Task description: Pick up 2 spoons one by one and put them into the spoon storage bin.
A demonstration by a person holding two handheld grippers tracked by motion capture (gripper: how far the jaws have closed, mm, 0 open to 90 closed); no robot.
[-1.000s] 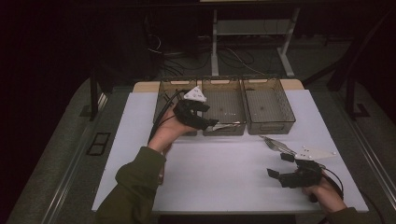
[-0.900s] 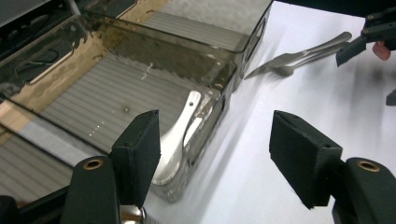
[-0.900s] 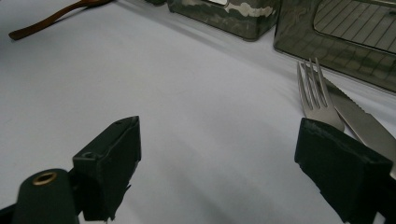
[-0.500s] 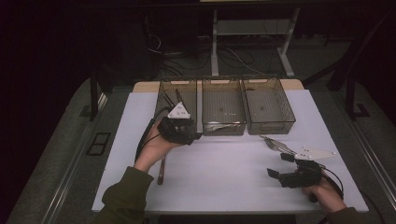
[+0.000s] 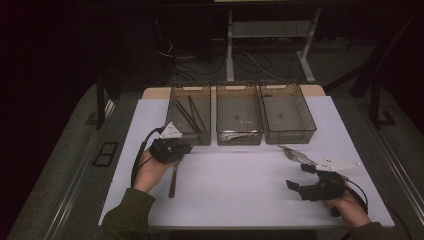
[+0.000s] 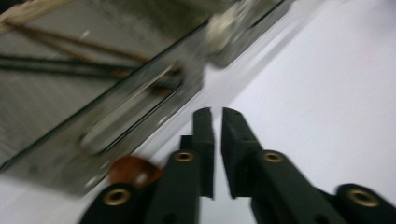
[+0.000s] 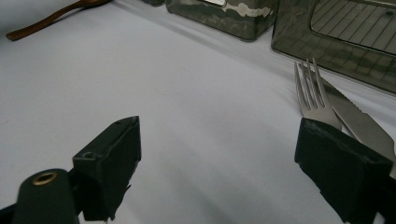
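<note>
My left tongs [image 5: 175, 148] have just been closing to a narrow gap with nothing between them, just above the brown spoon [image 5: 172, 176] lying on the desk [image 5: 240, 185]. My right tongs [image 5: 300, 176] gape wide beside the fork [image 7: 314, 91].

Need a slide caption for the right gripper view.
Open right tongs hover over the white table, with a fork and knife lying ahead.
</note>
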